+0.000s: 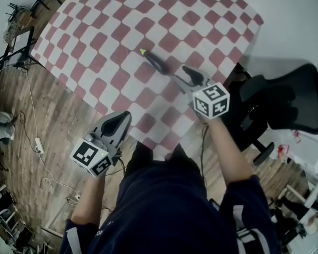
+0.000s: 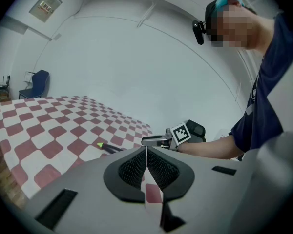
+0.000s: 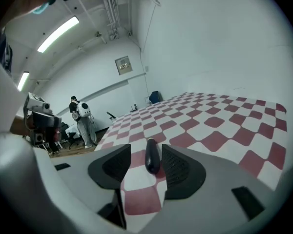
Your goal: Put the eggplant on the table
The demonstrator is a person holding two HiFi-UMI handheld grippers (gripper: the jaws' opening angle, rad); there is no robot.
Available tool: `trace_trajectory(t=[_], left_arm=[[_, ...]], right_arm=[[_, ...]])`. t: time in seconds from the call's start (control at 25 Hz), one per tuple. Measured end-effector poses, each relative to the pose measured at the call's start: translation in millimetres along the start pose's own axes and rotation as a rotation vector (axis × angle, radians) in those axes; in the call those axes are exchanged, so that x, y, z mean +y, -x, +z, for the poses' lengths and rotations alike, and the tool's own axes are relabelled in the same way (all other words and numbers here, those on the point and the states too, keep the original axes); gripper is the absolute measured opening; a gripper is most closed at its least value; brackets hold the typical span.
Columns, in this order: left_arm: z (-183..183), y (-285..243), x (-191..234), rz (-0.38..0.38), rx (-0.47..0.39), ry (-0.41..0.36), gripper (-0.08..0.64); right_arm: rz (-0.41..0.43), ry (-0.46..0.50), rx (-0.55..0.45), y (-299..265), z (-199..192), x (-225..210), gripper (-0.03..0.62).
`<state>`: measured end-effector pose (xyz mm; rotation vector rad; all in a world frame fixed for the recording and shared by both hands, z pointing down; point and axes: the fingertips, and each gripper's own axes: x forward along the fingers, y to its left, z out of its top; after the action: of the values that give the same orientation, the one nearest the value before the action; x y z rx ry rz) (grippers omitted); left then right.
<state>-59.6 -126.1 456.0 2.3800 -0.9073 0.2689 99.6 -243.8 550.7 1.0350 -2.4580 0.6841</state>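
Observation:
The dark purple eggplant point(image 1: 155, 61) with a green stem lies on the red-and-white checked tablecloth point(image 1: 122, 20), near the table's right front part. My right gripper point(image 1: 186, 74) hangs just short of its near end, jaws open. In the right gripper view the eggplant point(image 3: 152, 156) shows in the gap between the pads, lying on the cloth beyond them, with daylight on its left side. My left gripper point(image 1: 119, 121) is shut and empty, off the table's front edge. The left gripper view shows its pads point(image 2: 136, 167) pressed together, and the eggplant point(image 2: 112, 148) and right gripper point(image 2: 154, 140) beyond.
A black office chair point(image 1: 291, 97) stands right of the table. Wooden floor with cables point(image 1: 37, 142) lies to the left. A blue chair point(image 2: 38, 82) sits by the far wall. A person with a backpack point(image 3: 83, 123) stands far off in the room.

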Motion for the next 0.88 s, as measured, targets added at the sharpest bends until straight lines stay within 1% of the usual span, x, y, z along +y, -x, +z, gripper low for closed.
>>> trace_trajectory(t=[0.16,0.36,0.52,0.68,0.88], left_arm=[[5,13,-15,-0.038,-0.014,-0.033,0.029],[23,28,-30,-0.072,-0.049,-0.081,0.029],[34,32,-39,-0.103,-0.073,-0.119,0.029],[42,31,-47,-0.119,-0.079,-0.126,0.029],[56,32,-54,-0.127,-0.102,-0.15,0.029]], right_arm=[[0.017,-0.033,-0.086,51,13,39,0.144],[0.039,-0.053,-0.149,98,24,84,0.068],[0.076,-0.063,-0.193,121,40,115,0.048],[0.104,-0.035,-0.225,138,59,141,0.037],[0.132,-0.022,-0.236,155,72,159,0.032]])
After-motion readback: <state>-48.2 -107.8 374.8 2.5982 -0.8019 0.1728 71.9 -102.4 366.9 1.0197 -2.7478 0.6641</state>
